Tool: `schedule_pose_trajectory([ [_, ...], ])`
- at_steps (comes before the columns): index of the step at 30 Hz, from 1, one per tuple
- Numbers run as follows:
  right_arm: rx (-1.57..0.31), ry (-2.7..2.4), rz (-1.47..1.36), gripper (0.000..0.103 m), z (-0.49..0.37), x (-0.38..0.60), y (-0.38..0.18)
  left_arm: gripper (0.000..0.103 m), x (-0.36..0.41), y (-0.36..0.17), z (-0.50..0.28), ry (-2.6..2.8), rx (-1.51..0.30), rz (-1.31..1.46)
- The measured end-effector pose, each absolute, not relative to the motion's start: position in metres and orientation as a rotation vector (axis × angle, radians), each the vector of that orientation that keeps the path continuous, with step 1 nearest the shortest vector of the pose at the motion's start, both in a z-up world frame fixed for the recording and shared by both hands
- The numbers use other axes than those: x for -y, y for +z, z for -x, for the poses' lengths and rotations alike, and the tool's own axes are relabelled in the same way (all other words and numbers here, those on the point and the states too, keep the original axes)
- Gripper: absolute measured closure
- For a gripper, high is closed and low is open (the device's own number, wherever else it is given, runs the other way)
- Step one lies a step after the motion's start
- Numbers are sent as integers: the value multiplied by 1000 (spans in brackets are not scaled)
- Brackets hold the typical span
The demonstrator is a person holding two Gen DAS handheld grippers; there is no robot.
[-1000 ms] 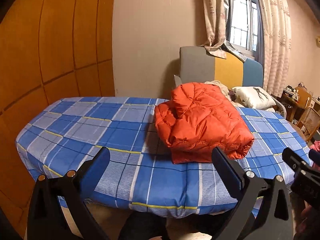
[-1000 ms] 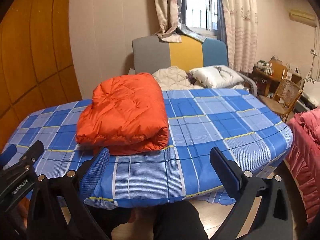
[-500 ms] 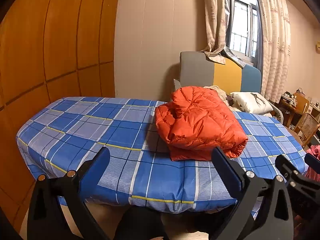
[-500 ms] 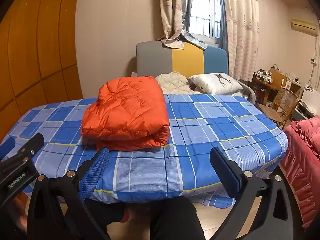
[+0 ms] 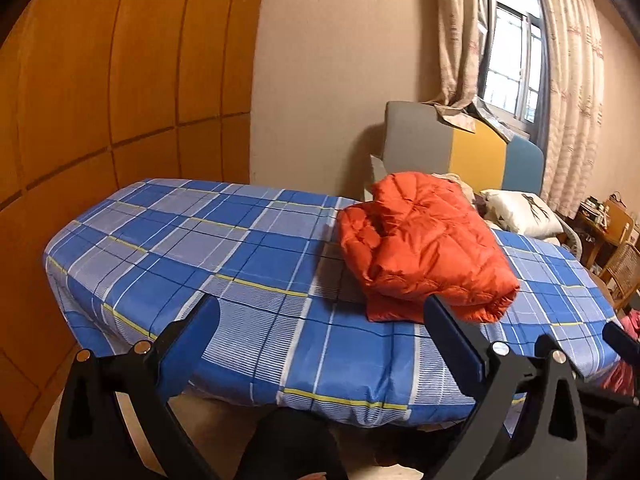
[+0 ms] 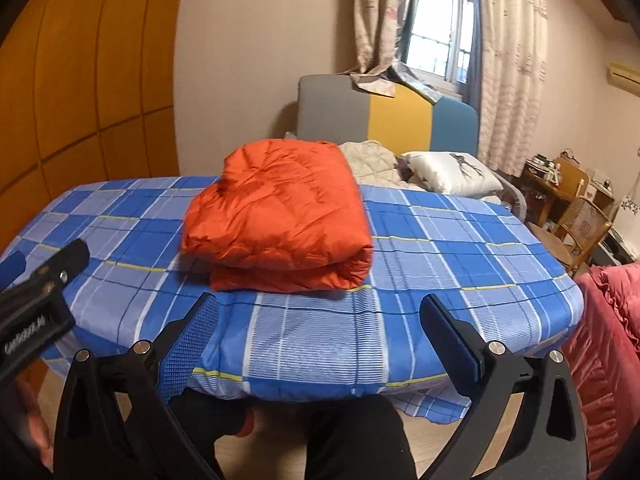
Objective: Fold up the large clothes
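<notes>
An orange puffer jacket lies folded into a thick rectangle on the blue plaid table cover. My left gripper is open, held back from the near edge of the table, with nothing between its fingers. My right gripper is open too, also off the table's near edge and in front of the jacket. The left gripper's body shows at the left edge of the right wrist view, held by a hand. Neither gripper touches the jacket.
Behind the table stands a grey, yellow and blue sofa with a white pillow and a beige quilt. Orange wall panels lie left. A wicker chair and a red quilt sit right. The person's dark-clothed legs show below.
Both grippers have drawn back and risen from the table, so the jacket and table look farther away. The jacket has not moved. Both grippers stay open.
</notes>
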State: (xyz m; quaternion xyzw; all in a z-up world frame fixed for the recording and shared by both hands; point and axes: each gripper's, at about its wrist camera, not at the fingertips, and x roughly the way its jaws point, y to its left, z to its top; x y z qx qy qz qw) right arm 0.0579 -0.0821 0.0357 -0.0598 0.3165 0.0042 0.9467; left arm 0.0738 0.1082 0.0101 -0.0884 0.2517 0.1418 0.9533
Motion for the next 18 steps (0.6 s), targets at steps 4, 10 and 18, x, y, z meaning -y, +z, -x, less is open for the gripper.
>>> schedule_pose_trajectory([
  [4,-650,7,122,3,-59,83,33,2,-110,6,-77,287,-525,181],
  [10,-666,1,116,3,-62,85,29,2,-100,-1,-80,264,-542,155],
  [18,-692,-5,120,3,-66,86,23,2,-96,-1,-80,215,-527,147],
])
